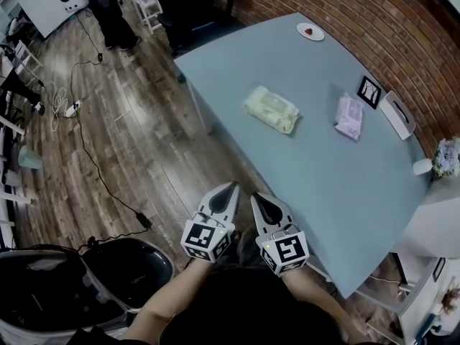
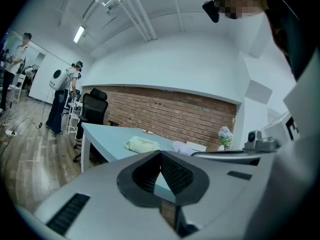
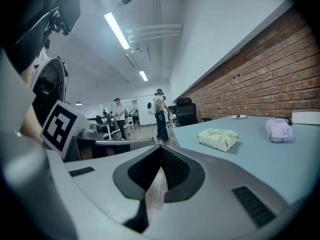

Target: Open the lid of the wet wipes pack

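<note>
A pale green wet wipes pack (image 1: pixel 272 109) lies flat near the middle of the blue-grey table (image 1: pixel 338 185). It also shows far ahead in the left gripper view (image 2: pixel 141 144) and the right gripper view (image 3: pixel 217 137). A purple pack (image 1: pixel 349 116) lies to its right. My left gripper (image 1: pixel 232 186) and right gripper (image 1: pixel 254 196) are held side by side just off the table's near edge, well short of both packs. Both are shut with nothing between their jaws, as the left gripper (image 2: pixel 161 154) and right gripper (image 3: pixel 161 148) show in their own views.
On the far side of the table are a small plate (image 1: pixel 310 31), a framed card (image 1: pixel 369 92), a white holder (image 1: pixel 397 114), a cup (image 1: pixel 422 166) and flowers (image 1: pixel 446 157). Black bins (image 1: pixel 86 279) stand on the wooden floor at lower left. Cables (image 1: pixel 86 149) trail across it.
</note>
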Available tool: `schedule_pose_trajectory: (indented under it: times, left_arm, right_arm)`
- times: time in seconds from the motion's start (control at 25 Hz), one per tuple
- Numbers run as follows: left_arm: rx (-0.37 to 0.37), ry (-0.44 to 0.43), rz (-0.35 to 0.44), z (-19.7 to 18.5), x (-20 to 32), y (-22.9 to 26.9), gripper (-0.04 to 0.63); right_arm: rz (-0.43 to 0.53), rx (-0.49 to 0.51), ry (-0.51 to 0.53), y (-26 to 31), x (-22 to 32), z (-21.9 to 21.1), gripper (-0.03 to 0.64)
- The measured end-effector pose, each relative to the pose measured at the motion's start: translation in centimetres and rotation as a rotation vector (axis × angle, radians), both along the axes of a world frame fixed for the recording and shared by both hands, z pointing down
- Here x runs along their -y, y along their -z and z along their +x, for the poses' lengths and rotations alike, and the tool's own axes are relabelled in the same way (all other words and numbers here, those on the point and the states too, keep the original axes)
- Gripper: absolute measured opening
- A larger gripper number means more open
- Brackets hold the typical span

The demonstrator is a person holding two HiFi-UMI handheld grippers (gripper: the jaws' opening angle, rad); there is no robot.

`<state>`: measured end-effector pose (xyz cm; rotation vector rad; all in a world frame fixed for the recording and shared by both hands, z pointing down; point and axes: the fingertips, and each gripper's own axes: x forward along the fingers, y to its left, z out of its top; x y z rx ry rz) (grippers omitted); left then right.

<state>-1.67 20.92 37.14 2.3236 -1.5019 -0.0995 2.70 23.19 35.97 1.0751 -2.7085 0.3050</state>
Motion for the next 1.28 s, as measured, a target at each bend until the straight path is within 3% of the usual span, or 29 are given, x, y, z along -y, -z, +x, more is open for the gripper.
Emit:
schedule_pose_trajectory:
  times: [0.24,0.48,0.64,0.96,1.28]
  left_arm:
    - [-0.016,-0.006,-0.027,0.2,0.8,-1.3,0.012]
    - [-0.038,0.03,-0.02,-1.4,4.3,-1.3,0.012]
    - [-0.041,-0.002,-0.012,-1.3,6.9,-1.1,0.012]
    - [-0.022,-0.077,-0.016,-0.7,12.2,-1.2,0.012]
    - [-0.026,-0.115,-0.05,0.0,15.9,-2.7,0.012]
  right_arm:
    - [-0.039,-0.027,0.01,-1.6,1.2,-0.1,0.018]
    - [-0.004,-0.06,0.06,-1.5,3.9,-1.7,0.018]
    - [0.02,-0.074,0.07,-1.0,6.6,-2.4,0.018]
    - [-0.045,-0.066,0.014,-2.3,12.5,-1.8,0.018]
    - [-0.023,-0.148,0.016,-2.9,16.0,-1.3,0.018]
